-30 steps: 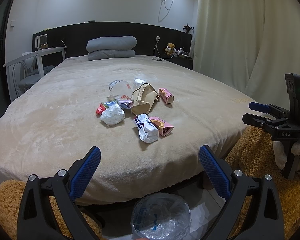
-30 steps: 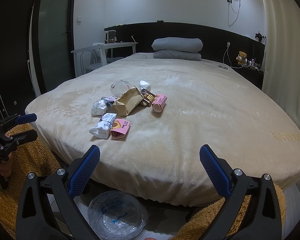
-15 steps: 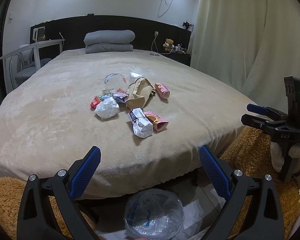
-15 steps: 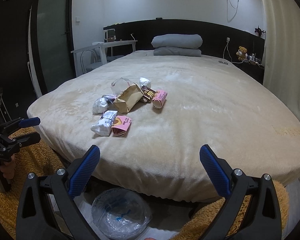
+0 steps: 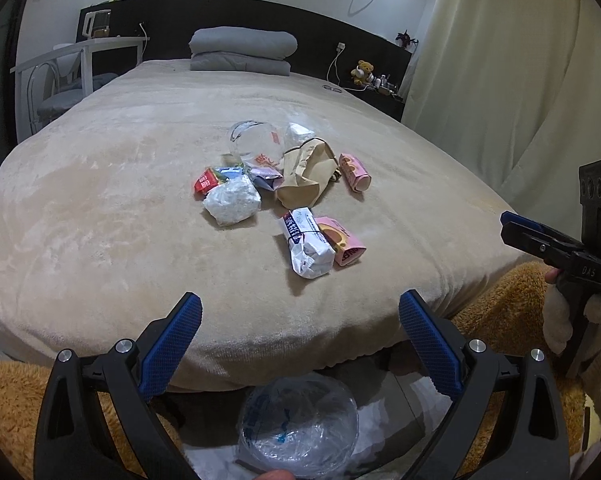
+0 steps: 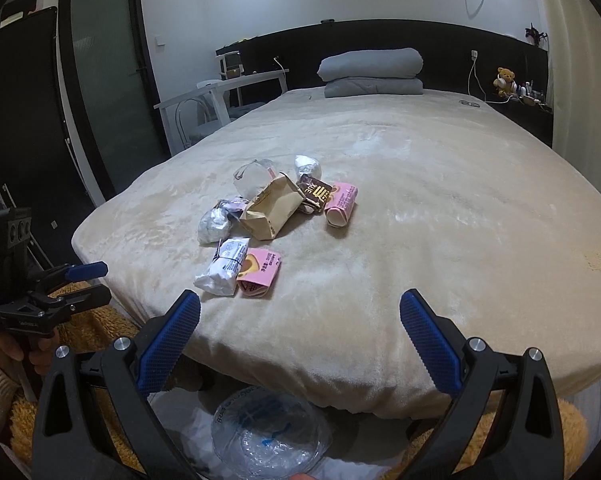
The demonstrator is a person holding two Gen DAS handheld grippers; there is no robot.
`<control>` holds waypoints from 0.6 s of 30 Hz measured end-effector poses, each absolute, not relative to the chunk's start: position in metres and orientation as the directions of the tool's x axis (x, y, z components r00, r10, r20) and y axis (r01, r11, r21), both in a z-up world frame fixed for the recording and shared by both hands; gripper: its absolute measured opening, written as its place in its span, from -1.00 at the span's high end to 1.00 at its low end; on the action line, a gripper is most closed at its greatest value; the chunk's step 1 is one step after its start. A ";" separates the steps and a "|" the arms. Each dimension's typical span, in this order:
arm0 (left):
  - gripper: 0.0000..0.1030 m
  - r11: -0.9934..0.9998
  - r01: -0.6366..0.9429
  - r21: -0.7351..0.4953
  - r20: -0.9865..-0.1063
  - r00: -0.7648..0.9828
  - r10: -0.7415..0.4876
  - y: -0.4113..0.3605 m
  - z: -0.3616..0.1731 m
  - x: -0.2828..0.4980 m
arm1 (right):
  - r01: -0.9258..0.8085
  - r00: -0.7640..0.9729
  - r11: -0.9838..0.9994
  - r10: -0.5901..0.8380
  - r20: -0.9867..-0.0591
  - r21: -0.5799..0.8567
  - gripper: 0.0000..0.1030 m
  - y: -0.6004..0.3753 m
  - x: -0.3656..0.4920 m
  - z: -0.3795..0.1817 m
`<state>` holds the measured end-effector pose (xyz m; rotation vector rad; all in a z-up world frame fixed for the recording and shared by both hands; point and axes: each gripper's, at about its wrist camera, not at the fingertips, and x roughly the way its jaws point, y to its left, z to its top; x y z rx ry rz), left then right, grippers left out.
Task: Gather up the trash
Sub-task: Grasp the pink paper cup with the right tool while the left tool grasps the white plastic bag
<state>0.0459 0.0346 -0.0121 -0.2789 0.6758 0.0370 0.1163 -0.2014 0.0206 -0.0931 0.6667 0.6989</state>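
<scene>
A heap of trash lies on the beige bed (image 5: 100, 208): a brown paper bag (image 5: 306, 174), a crumpled white wad (image 5: 231, 201), a white wrapped packet (image 5: 308, 248), a pink packet (image 5: 340, 238), a pink tube (image 5: 354, 172) and a clear plastic cup (image 5: 252, 144). The same heap shows in the right wrist view, with the paper bag (image 6: 272, 210) and white packet (image 6: 224, 266). My left gripper (image 5: 300, 330) is open and empty, short of the bed's near edge. My right gripper (image 6: 300, 330) is open and empty too. A bin lined with clear plastic (image 5: 298, 426) stands on the floor below both.
A folded grey quilt (image 5: 242, 50) lies at the headboard. A white desk and chair (image 5: 76, 64) stand left of the bed. Curtains (image 5: 500, 60) hang on the right. An orange fluffy rug (image 5: 4, 408) covers the floor at the bed's foot.
Both grippers have moved forward towards the bed, so the trash heap looks larger and nearer. Both stay open and empty.
</scene>
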 end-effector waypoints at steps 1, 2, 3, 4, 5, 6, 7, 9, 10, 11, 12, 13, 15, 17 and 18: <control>-0.88 0.960 -0.129 -0.247 -0.627 0.777 -0.056 0.038 -0.012 0.051 | -0.625 0.562 0.767 0.569 -0.600 0.142 -0.93 -0.199 0.125 0.021; -0.88 0.958 -0.136 -0.251 -0.634 0.771 -0.056 0.043 -0.013 0.056 | -0.625 0.553 0.765 0.573 -0.605 0.153 -0.93 -0.197 0.135 0.020; -0.88 0.956 -0.138 -0.258 -0.637 0.768 -0.061 0.047 -0.013 0.061 | -0.624 0.544 0.764 0.576 -0.610 0.165 -0.92 -0.194 0.145 0.020; -0.88 0.953 -0.136 -0.271 -0.640 0.765 -0.073 0.052 -0.013 0.067 | -0.625 0.535 0.761 0.580 -0.615 0.175 -0.92 -0.192 0.155 0.020; -0.88 0.950 -0.136 -0.280 -0.644 0.761 -0.080 0.056 -0.013 0.073 | -0.625 0.528 0.759 0.582 -0.619 0.180 -0.92 -0.189 0.164 0.019; -0.88 0.948 -0.142 -0.283 -0.647 0.758 -0.080 0.061 -0.012 0.078 | -0.626 0.524 0.759 0.580 -0.624 0.180 -0.93 -0.187 0.173 0.019; -0.88 0.947 -0.148 -0.285 -0.651 0.755 -0.077 0.065 -0.012 0.084 | -0.627 0.519 0.759 0.576 -0.632 0.178 -0.93 -0.184 0.182 0.018; -0.88 0.942 -0.152 -0.298 -0.654 0.752 -0.085 0.074 -0.012 0.096 | -0.629 0.511 0.758 0.572 -0.642 0.174 -0.92 -0.177 0.198 0.017; -0.88 0.939 -0.156 -0.305 -0.656 0.750 -0.088 0.078 -0.012 0.102 | -0.631 0.505 0.756 0.572 -0.647 0.175 -0.92 -0.174 0.206 0.016; -0.88 0.934 -0.160 -0.319 -0.659 0.746 -0.097 0.083 -0.013 0.108 | -0.631 0.498 0.755 0.570 -0.654 0.177 -0.92 -0.171 0.213 0.014; -0.88 0.928 -0.164 -0.335 -0.664 0.740 -0.108 0.088 -0.014 0.114 | -0.631 0.488 0.754 0.569 -0.662 0.183 -0.93 -0.169 0.221 0.013; -0.87 0.920 -0.174 -0.351 -0.670 0.733 -0.117 0.094 -0.016 0.121 | -0.634 0.478 0.750 0.572 -0.667 0.190 -0.92 -0.166 0.228 0.011; -0.88 0.906 -0.192 -0.378 -0.682 0.720 -0.132 0.103 -0.020 0.134 | -0.635 0.460 0.747 0.571 -0.680 0.197 -0.92 -0.160 0.243 0.007; -0.87 0.892 -0.210 -0.400 -0.692 0.707 -0.144 0.111 -0.025 0.146 | -0.636 0.439 0.742 0.575 -0.691 0.213 -0.92 -0.154 0.257 0.002; -0.87 0.885 -0.218 -0.412 -0.697 0.700 -0.152 0.114 -0.027 0.151 | -0.635 0.433 0.741 0.574 -0.695 0.217 -0.92 -0.152 0.263 0.000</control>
